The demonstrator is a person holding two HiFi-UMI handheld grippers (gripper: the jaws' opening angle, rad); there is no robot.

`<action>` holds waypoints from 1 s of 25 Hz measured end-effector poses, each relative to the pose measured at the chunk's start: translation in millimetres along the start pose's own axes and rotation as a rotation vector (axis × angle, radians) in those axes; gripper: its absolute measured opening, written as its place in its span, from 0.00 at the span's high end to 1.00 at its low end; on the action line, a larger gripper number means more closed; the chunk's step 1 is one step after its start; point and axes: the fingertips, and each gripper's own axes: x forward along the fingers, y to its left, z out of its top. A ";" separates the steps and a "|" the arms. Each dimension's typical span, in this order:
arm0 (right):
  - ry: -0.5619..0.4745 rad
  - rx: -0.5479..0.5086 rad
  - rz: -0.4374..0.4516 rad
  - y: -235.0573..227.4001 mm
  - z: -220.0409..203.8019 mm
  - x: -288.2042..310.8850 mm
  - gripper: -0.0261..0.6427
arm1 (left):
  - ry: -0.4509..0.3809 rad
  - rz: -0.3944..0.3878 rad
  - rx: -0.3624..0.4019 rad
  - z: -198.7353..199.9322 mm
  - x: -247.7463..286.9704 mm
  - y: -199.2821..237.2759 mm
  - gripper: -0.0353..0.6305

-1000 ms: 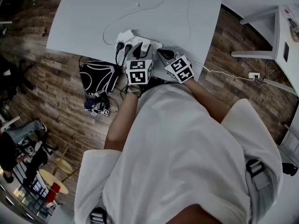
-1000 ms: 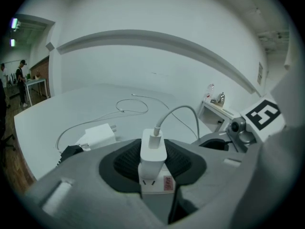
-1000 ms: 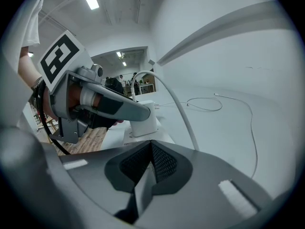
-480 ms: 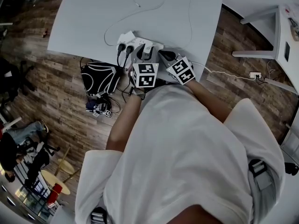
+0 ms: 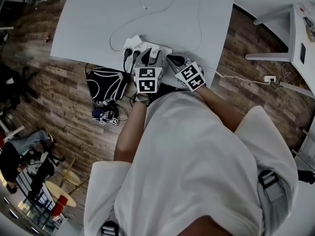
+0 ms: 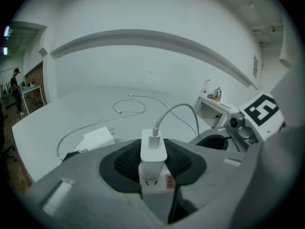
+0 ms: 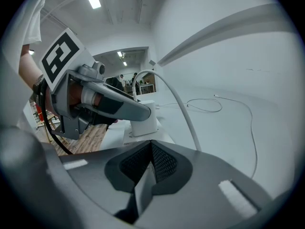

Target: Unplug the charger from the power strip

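Left gripper [image 5: 146, 58] is closed on the white charger [image 6: 153, 151], whose sides are pressed by the dark pads [image 6: 126, 161]; the charger is held upright with its white cable [image 6: 177, 109] rising from its top and curving away to the right. Directly beneath the charger a white socket face with a small red label is seen, and the charger appears to be seated on the power strip [image 5: 145, 46], though whether its prongs are fully in cannot be told. The power strip is laid at the near edge of the white tabletop [image 5: 98, 14], with two black plugs [image 5: 129, 52] set in its left end. Right gripper [image 7: 151, 149] is held just to the right of the left one, near the strip's right end, its jaws brought together with nothing between them. A second white adapter [image 6: 98, 138] with bare prongs is lying on the tabletop to the left, apart from the strip.
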 end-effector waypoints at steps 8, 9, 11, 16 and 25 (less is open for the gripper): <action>0.003 0.000 -0.002 -1.1 0.5 -0.4 0.96 | 0.030 0.045 0.095 -0.7 1.2 -2.4 0.73; 0.004 0.000 -0.002 -1.1 0.2 -0.1 0.96 | 0.030 0.048 0.105 -0.3 1.7 -2.8 0.73; 0.005 -0.001 -0.002 -1.0 -0.9 0.6 0.96 | 0.030 0.055 0.125 0.3 1.9 -4.2 0.73; 0.005 0.000 -0.002 -0.7 -1.1 0.8 0.96 | 0.034 0.062 0.146 -0.6 1.7 -5.5 0.73; 0.002 -0.003 0.001 -1.2 -0.5 -0.1 0.96 | 0.026 -0.004 -0.054 0.5 0.7 0.2 0.73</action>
